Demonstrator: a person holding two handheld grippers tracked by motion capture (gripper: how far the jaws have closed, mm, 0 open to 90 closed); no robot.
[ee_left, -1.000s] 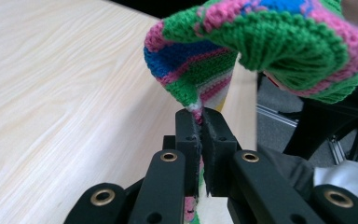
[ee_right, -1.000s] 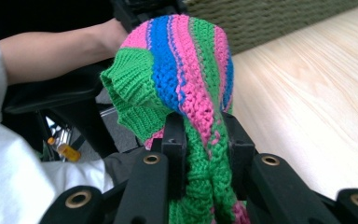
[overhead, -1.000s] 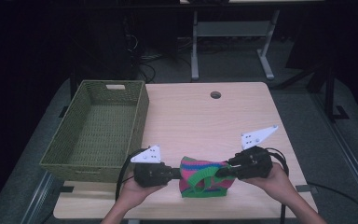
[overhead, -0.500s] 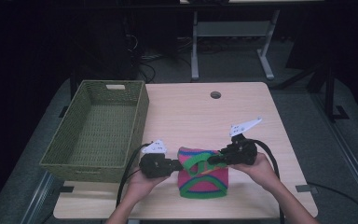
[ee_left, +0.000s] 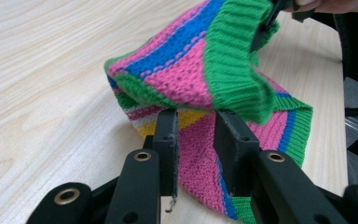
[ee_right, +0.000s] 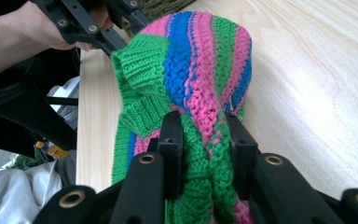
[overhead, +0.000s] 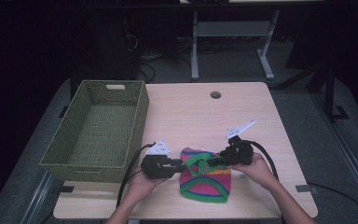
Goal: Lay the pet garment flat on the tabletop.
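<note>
Folding the striped knit

High view: knitted garment near table's front edge, beside wicker basket.
Left gripper view: clamped on fabric edge.
Right gripper view: pinching green trim. Best moved together, hem kept taut

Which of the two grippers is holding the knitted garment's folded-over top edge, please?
The right gripper: it pinches the raised green-trimmed edge, while the left gripper grips the knitted garment at its left side.

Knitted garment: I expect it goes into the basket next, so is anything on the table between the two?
Nothing visible. The knitted garment lies right of the green basket, with bare table between; only the left gripper, at its edge, is on that side.
</note>
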